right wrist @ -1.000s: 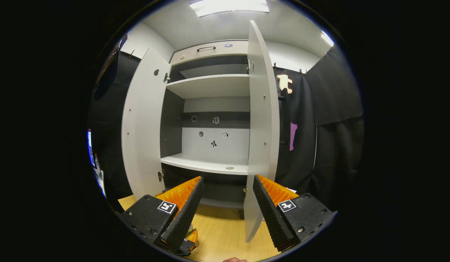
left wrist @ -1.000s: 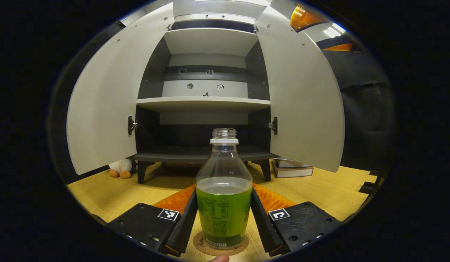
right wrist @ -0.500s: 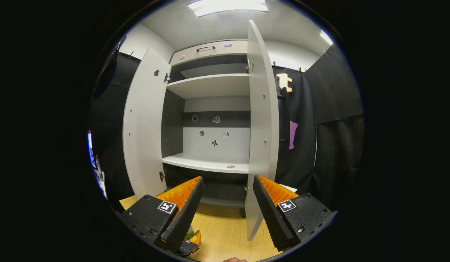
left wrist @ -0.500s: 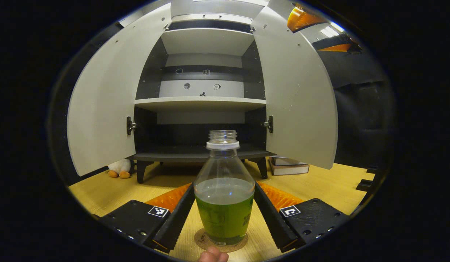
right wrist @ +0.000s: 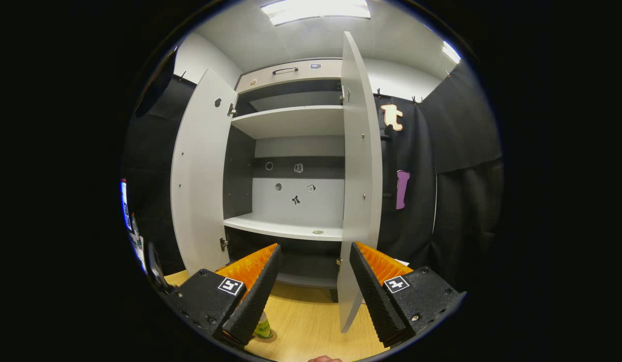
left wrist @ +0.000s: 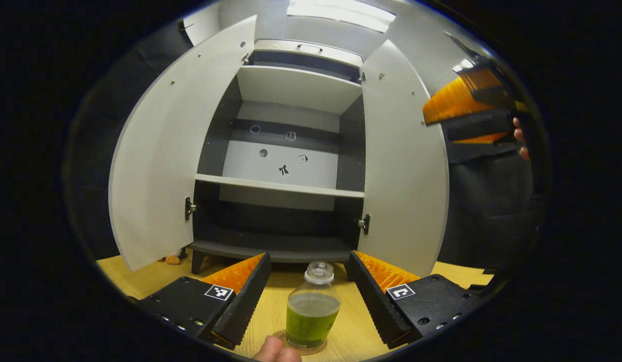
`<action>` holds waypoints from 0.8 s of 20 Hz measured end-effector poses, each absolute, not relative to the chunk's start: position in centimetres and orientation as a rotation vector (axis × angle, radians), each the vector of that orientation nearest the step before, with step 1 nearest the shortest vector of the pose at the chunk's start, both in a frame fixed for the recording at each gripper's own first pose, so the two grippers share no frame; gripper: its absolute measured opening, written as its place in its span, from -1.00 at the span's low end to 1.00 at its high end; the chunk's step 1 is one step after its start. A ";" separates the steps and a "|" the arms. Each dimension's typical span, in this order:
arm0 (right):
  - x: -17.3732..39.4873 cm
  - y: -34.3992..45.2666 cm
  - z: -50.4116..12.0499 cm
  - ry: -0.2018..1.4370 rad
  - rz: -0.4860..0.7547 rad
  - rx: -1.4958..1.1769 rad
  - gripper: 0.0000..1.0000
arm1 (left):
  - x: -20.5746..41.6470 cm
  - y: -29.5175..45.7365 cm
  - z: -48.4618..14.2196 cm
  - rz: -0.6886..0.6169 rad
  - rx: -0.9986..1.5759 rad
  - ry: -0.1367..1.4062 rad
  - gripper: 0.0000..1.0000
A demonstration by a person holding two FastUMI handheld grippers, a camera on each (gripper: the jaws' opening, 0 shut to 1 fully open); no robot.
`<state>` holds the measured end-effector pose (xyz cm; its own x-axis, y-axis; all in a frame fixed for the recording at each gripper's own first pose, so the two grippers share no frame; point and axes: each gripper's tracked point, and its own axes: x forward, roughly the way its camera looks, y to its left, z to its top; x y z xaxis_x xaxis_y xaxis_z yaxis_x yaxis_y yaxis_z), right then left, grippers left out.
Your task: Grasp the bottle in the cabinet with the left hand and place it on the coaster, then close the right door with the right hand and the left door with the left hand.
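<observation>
A capless bottle (left wrist: 312,306) of green liquid stands upright on a round coaster (left wrist: 302,347) on the wooden tabletop (left wrist: 341,332), between the spread left tongs (left wrist: 308,286) and clear of both fingers. Beyond, the cabinet (left wrist: 286,166) stands open; the right tongs (right wrist: 314,281), also spread, face its right door (right wrist: 358,181).

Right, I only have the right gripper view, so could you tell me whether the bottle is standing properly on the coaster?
Observer: Yes, the bottle stands upright on the coaster, with no cap on.
Operator: Thank you. Is the left gripper holding it?
Observer: No, the left gripper has its jaws open, clear of the bottle on both sides.
Operator: And where is my gripper?
Observer: The right gripper is high up by the right door's free edge.
</observation>
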<state>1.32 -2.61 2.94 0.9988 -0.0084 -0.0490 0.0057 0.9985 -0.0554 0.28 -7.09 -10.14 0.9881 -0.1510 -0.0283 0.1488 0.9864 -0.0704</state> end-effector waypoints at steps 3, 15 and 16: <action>1.2 -2.1 3.4 0.016 -0.001 -0.029 0.68 | 0.7 -5.3 -7.1 -0.124 -0.046 0.033 0.89; -0.4 -7.1 11.2 -0.192 -0.068 -0.025 0.68 | -1.4 -1.3 -2.4 -0.052 -0.078 0.070 0.89; -0.4 -8.5 12.2 -0.200 -0.090 -0.026 0.68 | -1.5 -0.9 -2.4 -0.041 -0.074 0.074 0.89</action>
<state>-0.41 -8.46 12.17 0.9762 -0.0862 0.1992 0.0914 0.9957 -0.0173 -1.53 -0.91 -2.45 0.9964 -0.0435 -0.0722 0.0380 0.9964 -0.0754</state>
